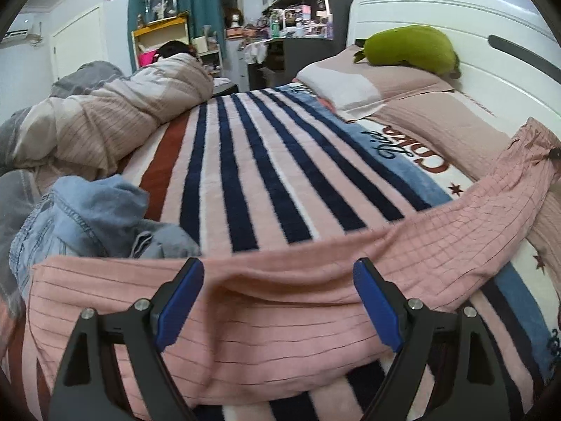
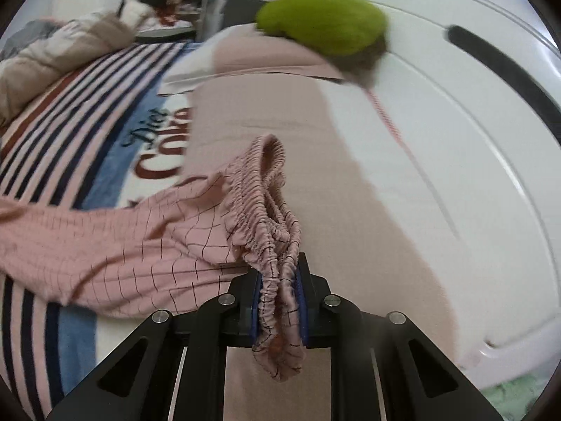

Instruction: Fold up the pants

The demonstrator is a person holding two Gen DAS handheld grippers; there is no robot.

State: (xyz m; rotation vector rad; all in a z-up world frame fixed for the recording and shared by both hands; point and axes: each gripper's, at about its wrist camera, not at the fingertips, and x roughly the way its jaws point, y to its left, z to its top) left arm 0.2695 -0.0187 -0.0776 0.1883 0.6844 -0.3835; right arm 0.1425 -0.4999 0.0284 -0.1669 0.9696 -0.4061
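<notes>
one bed point(image 1: 266, 161) fills both views, covered by a striped blanket point(image 1: 245, 182) in navy, pink and white with lettering near its head end. a white headboard point(image 1: 438, 17) stands at the far right, with a pillow point(image 1: 368, 80) before it and a green plush toy point(image 1: 410, 47) on the pillow. a bunched beige quilt point(image 1: 105, 115) lies along the far left edge, and a crumpled denim garment point(image 1: 84, 217) sits just beside the pants on the left. the pink checked pants point(image 1: 280, 315) lie stretched across the near part of the blanket, their right end lifted off the bed. the right gripper point(image 2: 279, 301) has its fingers clamped on the gathered elastic waistband point(image 2: 270, 189), a flap of cloth hanging below them. the left gripper point(image 1: 278, 301) hangs over the pants with its blue-padded fingers point(image 1: 178, 305) spread wide, gripping nothing.
</notes>
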